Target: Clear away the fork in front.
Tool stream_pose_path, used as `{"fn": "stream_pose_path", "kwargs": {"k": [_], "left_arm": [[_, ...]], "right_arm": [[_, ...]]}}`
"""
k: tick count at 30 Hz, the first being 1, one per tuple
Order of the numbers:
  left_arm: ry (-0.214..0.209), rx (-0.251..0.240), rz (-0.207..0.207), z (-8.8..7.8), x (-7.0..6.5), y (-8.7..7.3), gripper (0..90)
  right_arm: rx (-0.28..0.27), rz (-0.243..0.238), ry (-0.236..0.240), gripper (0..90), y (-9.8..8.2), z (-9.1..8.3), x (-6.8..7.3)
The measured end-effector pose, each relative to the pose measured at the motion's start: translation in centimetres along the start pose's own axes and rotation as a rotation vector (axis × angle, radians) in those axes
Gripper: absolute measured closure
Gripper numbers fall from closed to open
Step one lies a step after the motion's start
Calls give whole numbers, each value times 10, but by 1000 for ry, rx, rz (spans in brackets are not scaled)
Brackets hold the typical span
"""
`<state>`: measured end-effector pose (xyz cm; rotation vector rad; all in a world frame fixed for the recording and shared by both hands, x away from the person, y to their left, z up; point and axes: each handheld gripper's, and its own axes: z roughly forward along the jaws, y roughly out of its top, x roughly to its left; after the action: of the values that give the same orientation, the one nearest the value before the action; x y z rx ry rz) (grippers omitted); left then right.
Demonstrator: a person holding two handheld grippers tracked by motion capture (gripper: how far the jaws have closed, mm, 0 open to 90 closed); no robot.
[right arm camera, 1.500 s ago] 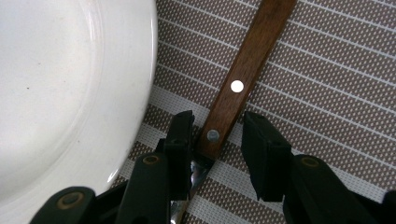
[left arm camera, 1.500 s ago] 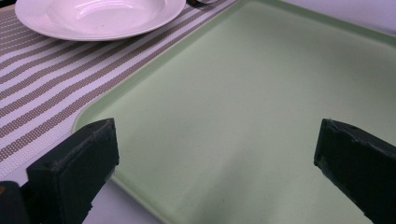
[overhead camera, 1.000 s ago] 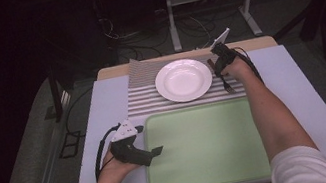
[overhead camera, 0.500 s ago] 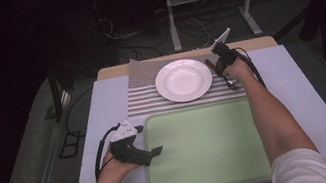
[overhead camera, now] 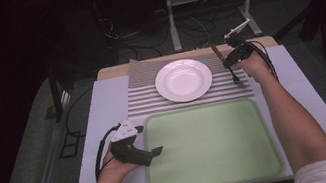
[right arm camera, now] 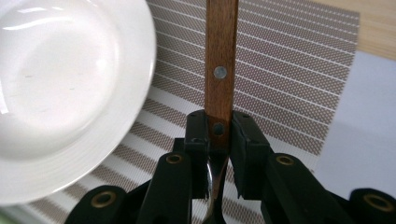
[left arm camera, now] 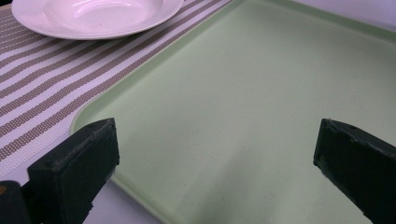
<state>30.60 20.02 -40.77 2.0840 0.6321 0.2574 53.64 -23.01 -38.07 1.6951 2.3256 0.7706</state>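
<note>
Left gripper [overhead camera: 154, 152]: it rests in the person's left hand at the near left edge of the table [overhead camera: 111, 95]. Its jaws stand wide apart and hold nothing; in the left gripper view they sit over the near left corner of the tray.
Green tray [overhead camera: 211, 144]: it lies flat on the near half of the table, with a bare surface.
Striped placemat [overhead camera: 143, 92]: it lies just behind the tray, touching its far edge.
White plate [overhead camera: 183, 80]: it stands on the middle of the placemat.
Right gripper [overhead camera: 231, 61]: it is to the right of the plate, above the right end of the placemat. Its jaws are clenched on the fork.
Fork [right arm camera: 220, 70]: it is held at the lower end of its wooden handle; the handle points away and the metal end [overhead camera: 238, 81] hangs down toward the placemat.
</note>
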Motion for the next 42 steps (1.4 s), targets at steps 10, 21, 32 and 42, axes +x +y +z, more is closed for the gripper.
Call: {"fn": "stream_pose_path", "kwargs": {"k": [10,21,32,42], "left_arm": [[5,-5,1,0,0,0,0],[12,-8,-8,0,1,-1,0],[9,-32,-30,0,1,1,0],[7,-19,-15,1,-1,1,0]], "right_arm": [[-132,-39,93,769,-30,-47,2],[-233,-140,180,769,-72,-75,28],[-320,-224,269,769,-106,-83,53],[-358,-281,352,768,-134,-89,73]]}}
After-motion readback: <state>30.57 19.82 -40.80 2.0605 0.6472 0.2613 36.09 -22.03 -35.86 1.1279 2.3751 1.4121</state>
